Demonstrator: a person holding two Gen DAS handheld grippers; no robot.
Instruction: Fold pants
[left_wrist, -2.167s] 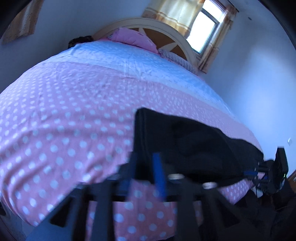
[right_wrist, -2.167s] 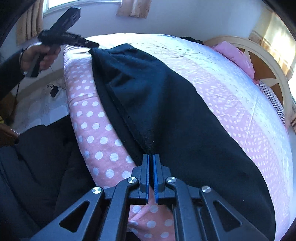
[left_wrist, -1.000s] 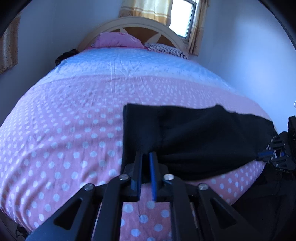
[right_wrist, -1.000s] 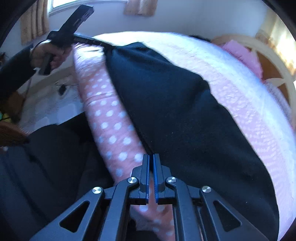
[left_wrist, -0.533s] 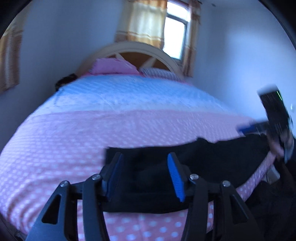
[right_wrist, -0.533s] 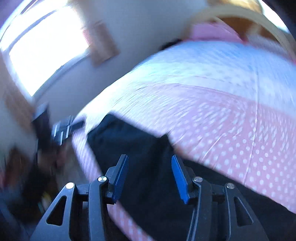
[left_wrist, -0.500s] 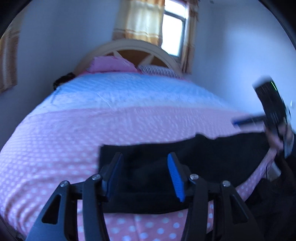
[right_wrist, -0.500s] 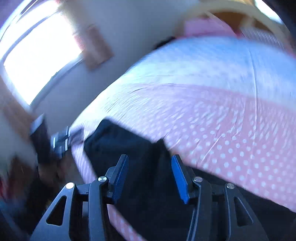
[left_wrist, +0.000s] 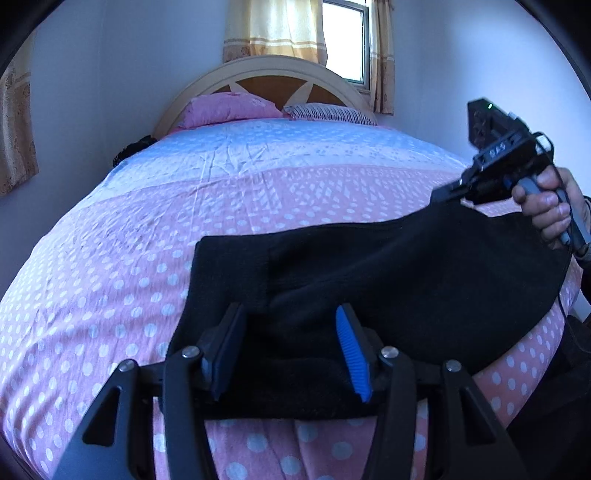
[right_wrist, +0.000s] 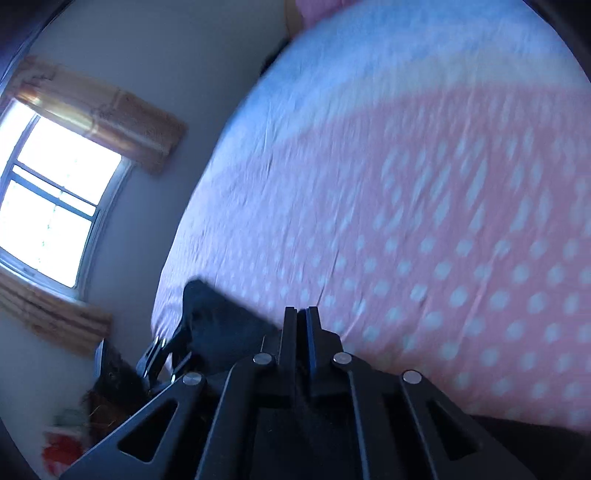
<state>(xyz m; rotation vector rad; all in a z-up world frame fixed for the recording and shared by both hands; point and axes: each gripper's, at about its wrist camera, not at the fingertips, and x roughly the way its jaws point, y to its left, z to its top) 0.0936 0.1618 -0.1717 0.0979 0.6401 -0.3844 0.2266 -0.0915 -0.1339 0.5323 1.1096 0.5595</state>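
Left wrist view: pink polka-dot bedsheet (left_wrist: 110, 280) across the left half, cream arched wooden headboard (left_wrist: 266, 74) and pink pillow (left_wrist: 229, 107) at the far end. Black fleece pants (left_wrist: 388, 273) flat near the bed's front edge, folded end left. Left gripper (left_wrist: 291, 350) over that end, blue-padded fingers (left_wrist: 351, 354) spread wide, holding nothing. Far right: right gripper (left_wrist: 448, 192) raised in a bare hand (left_wrist: 550, 210), tip pinching the pants' right end, fabric lifted off the sheet there.

Right wrist view, blurred: bright window (right_wrist: 48, 206) left, sliver of black cloth (right_wrist: 221, 321) lower centre, fingers pressed together on fabric, polka-dot sheet filling the right.
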